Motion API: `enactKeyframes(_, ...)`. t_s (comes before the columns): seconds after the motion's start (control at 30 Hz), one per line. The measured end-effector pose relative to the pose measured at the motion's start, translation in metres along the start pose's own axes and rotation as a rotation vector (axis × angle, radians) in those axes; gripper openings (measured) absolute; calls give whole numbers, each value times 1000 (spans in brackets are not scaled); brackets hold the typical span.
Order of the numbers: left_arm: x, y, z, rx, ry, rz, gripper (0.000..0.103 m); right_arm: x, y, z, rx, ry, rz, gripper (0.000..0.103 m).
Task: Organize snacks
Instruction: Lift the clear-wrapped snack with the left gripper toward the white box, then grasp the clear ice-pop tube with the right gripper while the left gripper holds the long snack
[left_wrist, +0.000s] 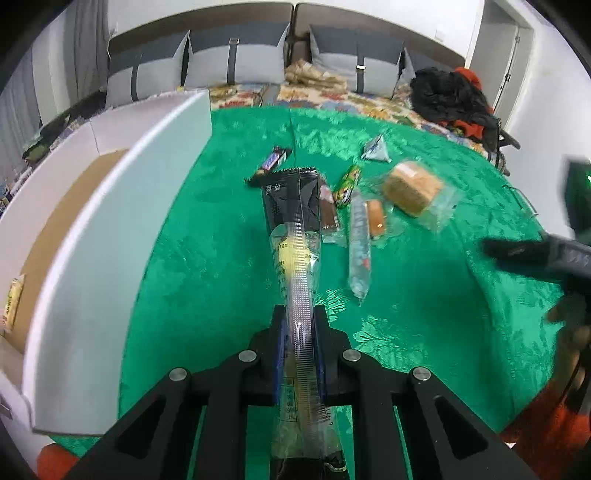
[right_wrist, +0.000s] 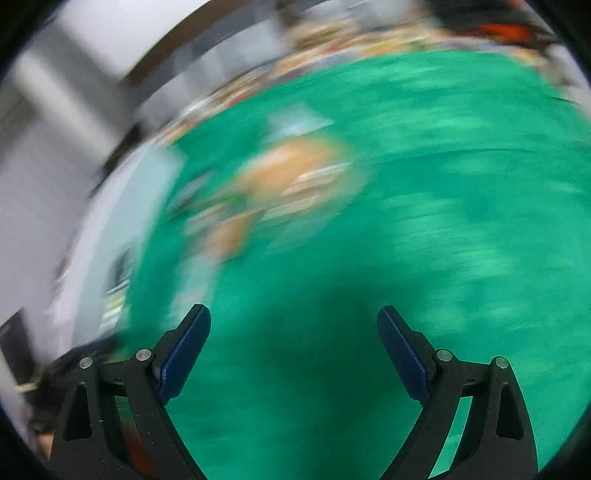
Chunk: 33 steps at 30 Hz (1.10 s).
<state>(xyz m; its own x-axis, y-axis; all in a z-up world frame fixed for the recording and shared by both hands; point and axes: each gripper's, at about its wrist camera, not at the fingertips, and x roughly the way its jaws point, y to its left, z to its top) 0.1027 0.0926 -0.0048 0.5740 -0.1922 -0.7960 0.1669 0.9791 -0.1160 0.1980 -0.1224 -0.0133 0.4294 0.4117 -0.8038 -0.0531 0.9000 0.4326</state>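
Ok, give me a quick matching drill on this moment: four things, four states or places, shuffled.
1. left hand-held gripper
2. right hand-held gripper
3. wrapped bread slice
4. white box

A. open, nothing between the pads
B. lying on the green cloth
C. shut on the long black-and-clear packet
D. standing at the cloth's left edge

Pairs: 1-C, 2-A, 3-B, 4-D

green cloth (left_wrist: 424, 295) covering the surface, with white box (left_wrist: 110, 221) at its left; right of the box lie chocolate bar (left_wrist: 273, 162), green wrapper (left_wrist: 347, 184), wrapped bread (left_wrist: 412, 188), triangular packet (left_wrist: 376, 149).
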Motion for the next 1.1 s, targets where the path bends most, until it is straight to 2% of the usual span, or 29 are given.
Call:
enactKeyframes(0.07,-10,4,2,-17,-10,-11,13,35,52,3,-76,76,5,92)
enactKeyframes(0.17,-30,17,2,-51,-36,-21,13,83,88,13,-75,134,-80,92)
enactKeyframes(0.2,-35,19,3,-60,-42,-23,13,101,97,16,-68,157,-132,88)
enactKeyframes(0.27,-46,27,1,-69,-55,-21,13,120,105,20,-73,187,-197,64)
enactKeyframes(0.3,-51,30,0,-73,-62,-18,13,126,105,20,-71,197,-233,41)
enactKeyframes(0.33,-54,33,-1,-78,-68,-17,13,125,106,19,-74,177,-269,28)
enactKeyframes(0.37,-56,35,-2,-86,-71,-17,13,125,106,18,-72,174,-284,28)
enactKeyframes(0.53,-54,41,-10,-113,-65,-23,13,114,97,6,-100,200,-246,21)
enactKeyframes(0.77,-40,29,-9,-97,-38,-41,13,80,90,-28,-274,272,-269,21)
enactKeyframes(0.87,-34,27,-7,-105,-26,-51,13,78,87,-31,-267,269,-263,34)
enactKeyframes(0.9,-33,26,-7,-111,-23,-56,13,79,87,-29,-262,262,-263,48)
enactKeyframes(0.93,-33,26,-5,-113,-23,-59,13,81,87,-27,-260,253,-266,56)
enactKeyframes(1.07,-38,25,-7,-106,-27,-50,13,96,95,-19,-257,252,-259,55)
enactKeyframes(1.1,-39,27,-8,-108,-29,-46,13,97,90,-16,-259,246,-263,52)
